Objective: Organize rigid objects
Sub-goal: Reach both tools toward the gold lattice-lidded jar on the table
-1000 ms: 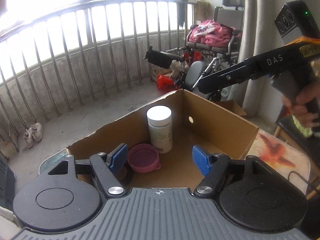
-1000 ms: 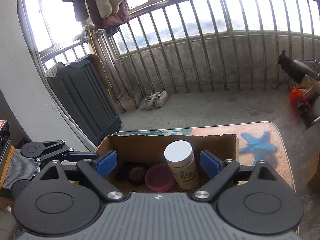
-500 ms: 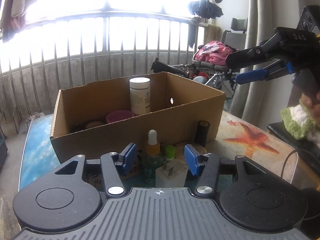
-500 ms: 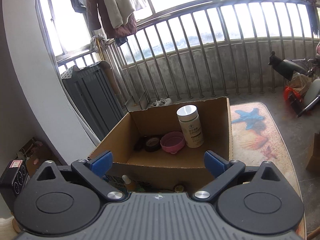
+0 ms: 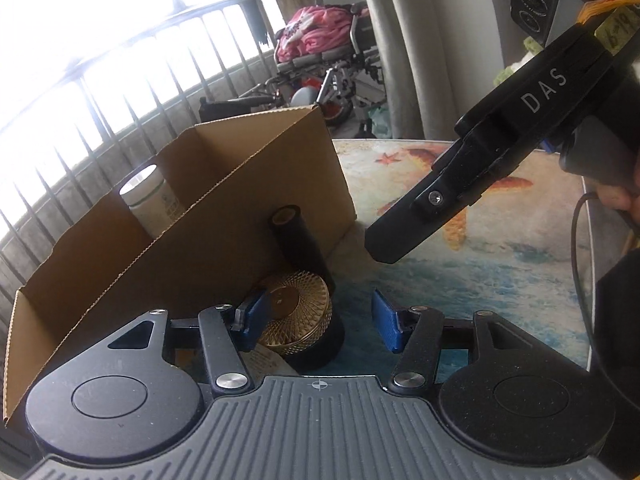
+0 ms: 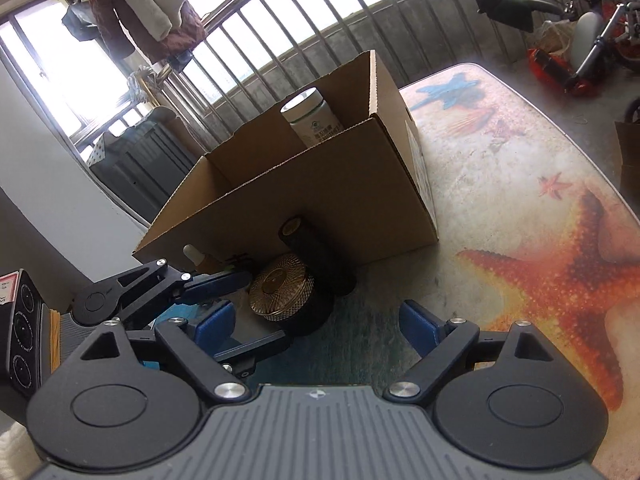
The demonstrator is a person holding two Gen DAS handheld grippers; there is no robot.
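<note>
A gold-lidded black jar (image 5: 298,326) stands on the table in front of the cardboard box (image 5: 208,224), with a black cylinder (image 5: 298,244) just behind it. My left gripper (image 5: 318,326) is open around the jar, the left pad near its lid, the right pad well clear. A white bottle (image 5: 150,200) stands inside the box. In the right wrist view the jar (image 6: 288,296), cylinder (image 6: 316,256), box (image 6: 320,188) and left gripper (image 6: 224,312) show. My right gripper (image 6: 316,326) is open and empty, just right of the jar.
A dropper bottle (image 6: 196,258) stands left of the jar by the box wall. The table (image 6: 520,200) has a starfish print and runs bare to the right. A balcony railing, a wheelchair (image 5: 328,48) and a dark cabinet (image 6: 136,160) lie beyond.
Both grippers have dropped from over the box to table level in front of it. My left gripper now straddles the gold-lidded jar. The right gripper has come close beside it.
</note>
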